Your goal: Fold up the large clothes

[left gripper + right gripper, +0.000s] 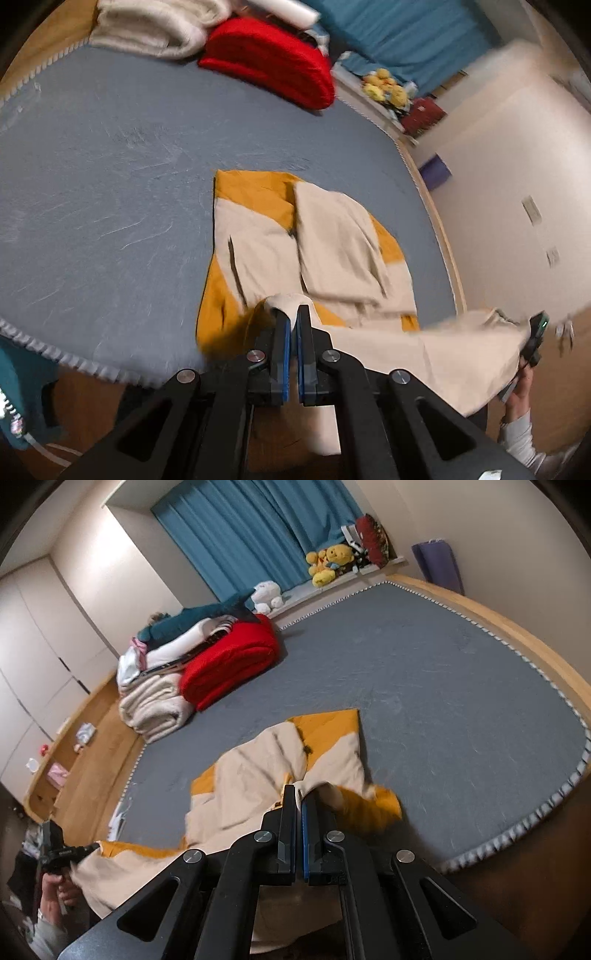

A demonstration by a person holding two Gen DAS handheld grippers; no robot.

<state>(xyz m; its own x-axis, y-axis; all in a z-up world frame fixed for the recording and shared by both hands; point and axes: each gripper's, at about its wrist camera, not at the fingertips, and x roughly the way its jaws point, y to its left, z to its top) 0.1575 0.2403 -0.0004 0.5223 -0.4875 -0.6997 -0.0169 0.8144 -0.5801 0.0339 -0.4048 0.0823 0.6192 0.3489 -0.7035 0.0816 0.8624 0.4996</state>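
The left wrist view alone shows the right gripper (532,343) off to its right side, in a hand (521,387) with a pale sleeve, pinching the far end of a cream band of cloth. The right wrist view alone shows the left gripper (74,851) low at its left, and the stack of folded bedding (155,705) beside a red blanket (229,664) far ahead.

The left gripper (291,317) is closed, its blue-lined jaws clamped on a cream fold of the garment (258,240). The right gripper (299,797) is likewise closed on a bunched edge of the same cream and mustard garment (258,771). The cloth is lifted at both sets of tips and spans between them, while the rest lies ahead of and below the tips on the grey mat (92,184).
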